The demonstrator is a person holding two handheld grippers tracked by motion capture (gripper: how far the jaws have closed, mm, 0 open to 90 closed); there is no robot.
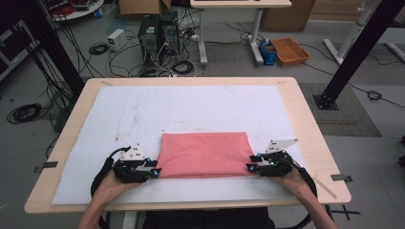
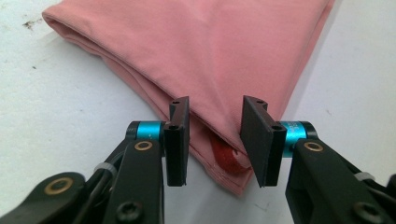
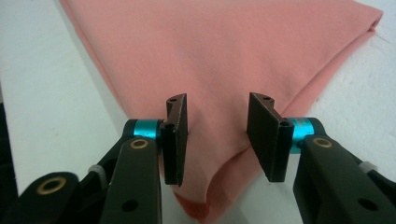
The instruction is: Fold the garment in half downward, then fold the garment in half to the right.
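At the near edge of the table [image 1: 305,143], the person's two hands come in from below, each holding a gripper at one near corner of a folded pink cloth [image 1: 205,155]. The left gripper [image 1: 154,168] lies just off the cloth's near left corner, pointing in toward it; in the left gripper view its jaws stand apart with the cloth's corner [image 2: 233,172] lying between them on the mat, and neither pad presses on the fabric, so it is open and holds nothing. A darker red patch [image 2: 226,158] shows in the layers at that corner. The right gripper [image 1: 251,163] sits at the cloth's near right corner, likewise pointing inward; in the right gripper view its jaws are parted with the cloth's corner [image 3: 210,186] lying slack between them, untouched by the pads, so it too is open and grips nothing. The cloth lies flat on a white mat [image 1: 143,109] that covers most of the table, in the near half and about midway between the left and right edges, its long side running parallel to the near edge. Beyond the table's far edge, on the floor, stand computer towers [image 1: 157,36] among tangled cables [image 1: 100,47], and farther right an orange tray [image 1: 290,51].
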